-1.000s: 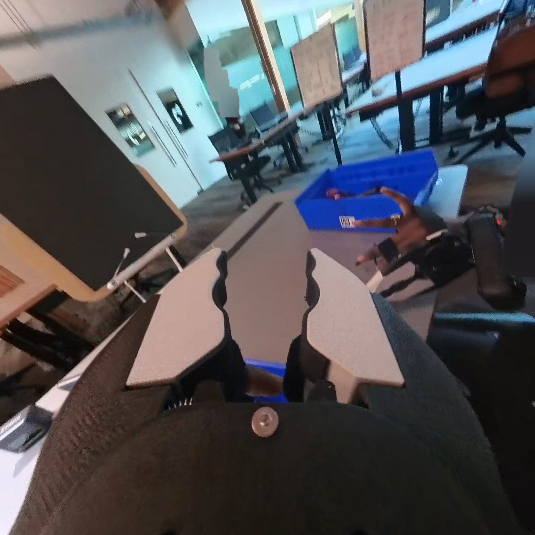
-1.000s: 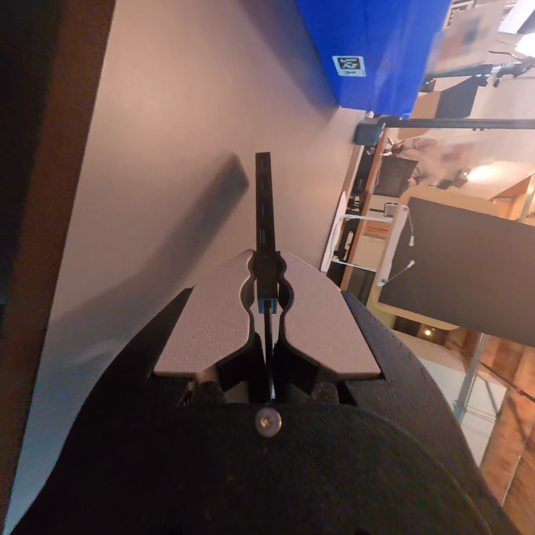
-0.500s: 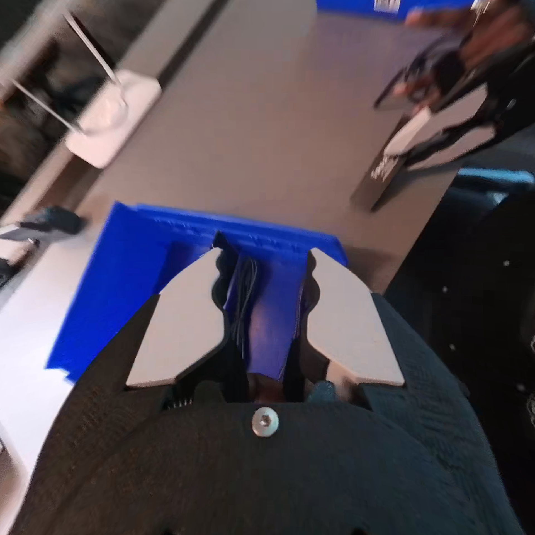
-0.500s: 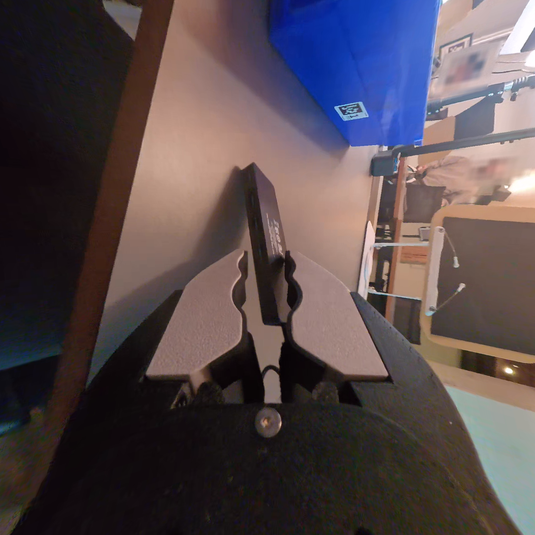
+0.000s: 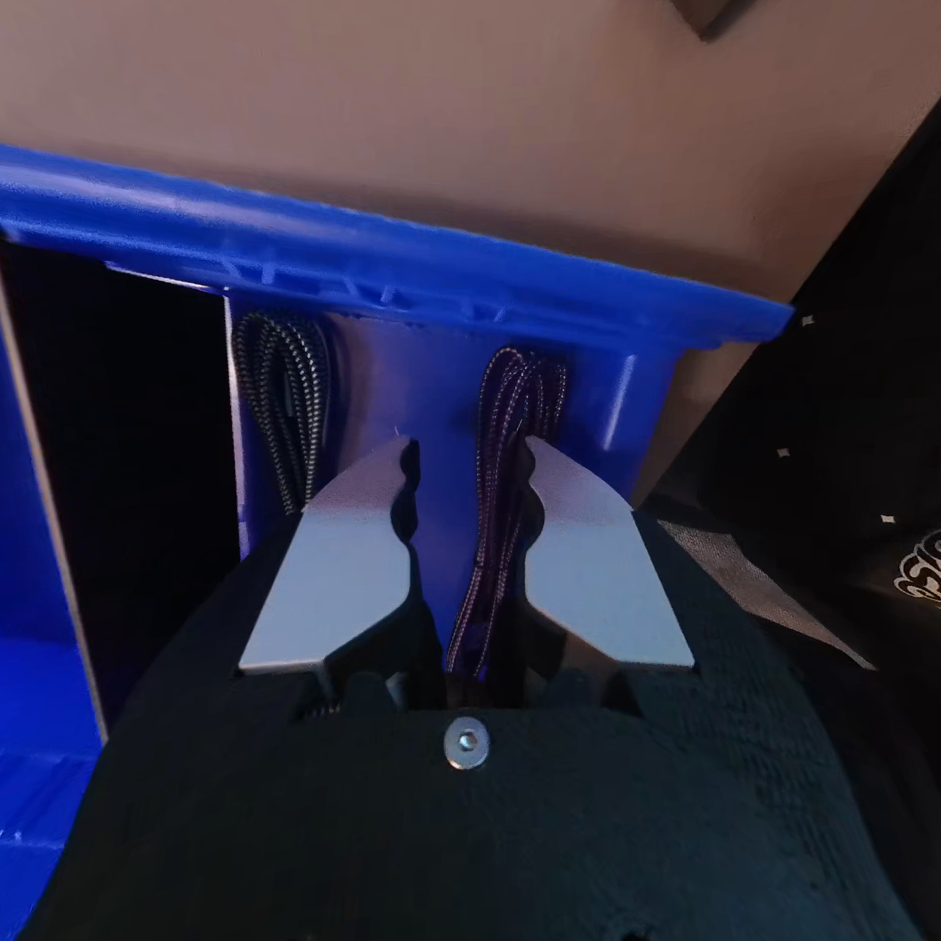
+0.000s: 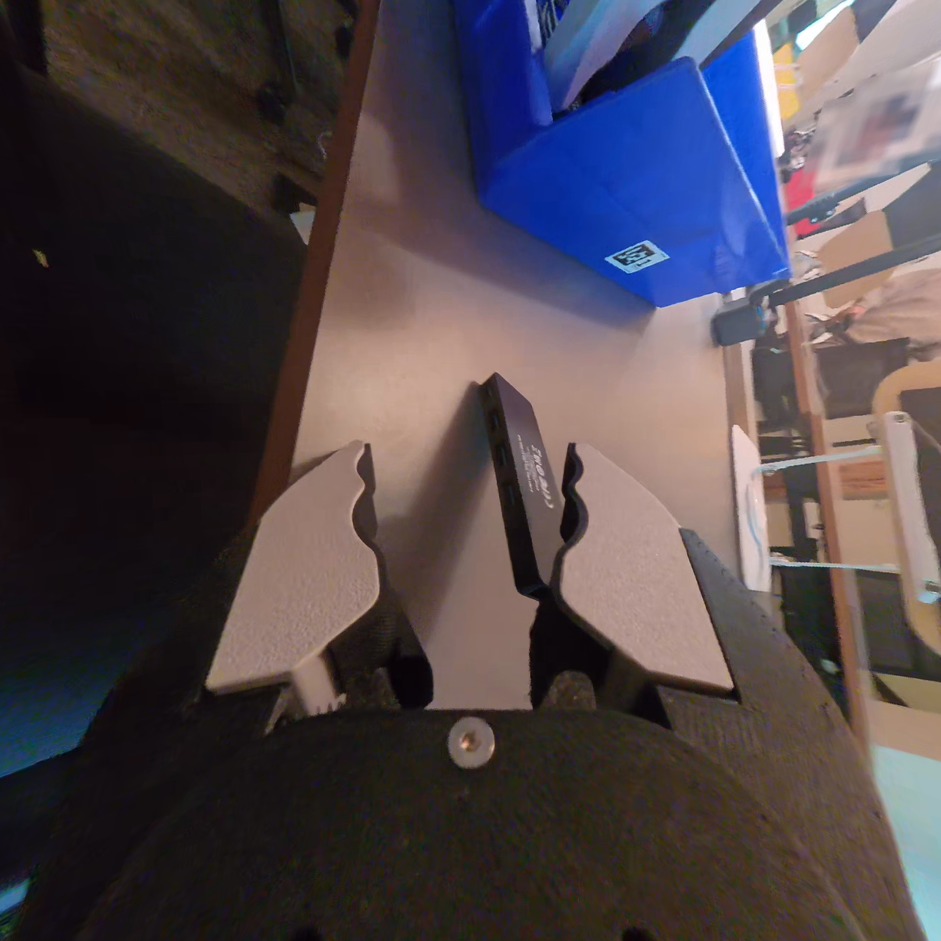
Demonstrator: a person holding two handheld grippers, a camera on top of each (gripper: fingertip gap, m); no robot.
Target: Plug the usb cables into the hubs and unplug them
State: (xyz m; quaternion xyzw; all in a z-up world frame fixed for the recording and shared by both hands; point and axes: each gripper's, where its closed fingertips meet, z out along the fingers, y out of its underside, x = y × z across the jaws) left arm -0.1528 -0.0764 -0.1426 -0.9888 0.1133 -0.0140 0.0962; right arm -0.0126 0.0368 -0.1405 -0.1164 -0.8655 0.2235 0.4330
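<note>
Inside a blue plastic bin (image 5: 407, 265), a braided purple cable bundle (image 5: 501, 458) lies between the spread fingers of the left gripper (image 5: 468, 448), seemingly untouched; a black-and-white braided cable (image 5: 285, 402) coils to its left. The right gripper (image 6: 466, 450), released, straddles a slim black hub (image 6: 519, 478) on the grey table (image 6: 433, 315).

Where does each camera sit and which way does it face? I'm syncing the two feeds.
Left wrist view: on the left gripper, looking down into a blue bin holding a purple braided cable and a black one; open fingers show.
Right wrist view: on the right gripper, looking along the table at a black hub; open fingers show.
Shared: the brown tabletop; whether both show the same bin is unclear.
</note>
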